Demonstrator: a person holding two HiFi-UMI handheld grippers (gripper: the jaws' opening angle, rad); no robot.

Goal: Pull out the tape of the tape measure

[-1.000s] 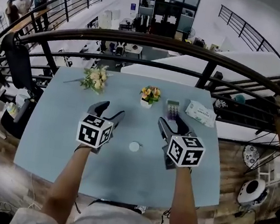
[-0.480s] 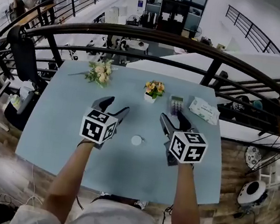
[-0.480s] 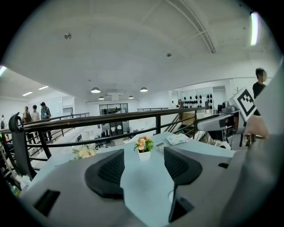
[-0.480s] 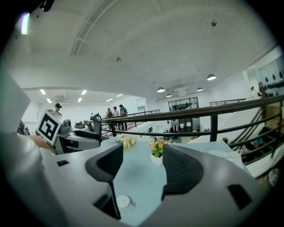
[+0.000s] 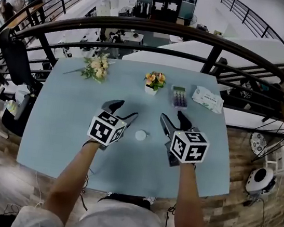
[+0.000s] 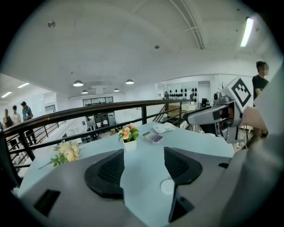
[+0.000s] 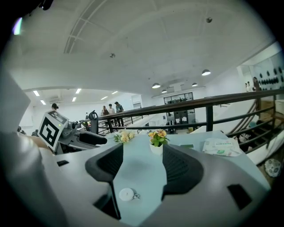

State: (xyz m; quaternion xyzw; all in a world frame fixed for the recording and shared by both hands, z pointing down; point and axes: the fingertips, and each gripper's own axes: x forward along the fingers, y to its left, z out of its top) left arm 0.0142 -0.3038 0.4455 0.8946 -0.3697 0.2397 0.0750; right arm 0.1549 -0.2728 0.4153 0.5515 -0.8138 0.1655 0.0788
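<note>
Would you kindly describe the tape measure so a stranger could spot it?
On the pale blue table, look between the left gripper and right gripper. The tape measure lies there alone: a small flat white disc, unlike the colourful potted flowers and calculator farther back.

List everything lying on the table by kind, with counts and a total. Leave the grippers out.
Flowers: 2, a loose bunch and a potted posy
Calculator: 1
Wipes pack: 1
Tape measure: 1
Total: 5

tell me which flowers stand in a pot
The orange flowers, upright in a white pot; the pale bunch to their left lies flat on the table.
</note>
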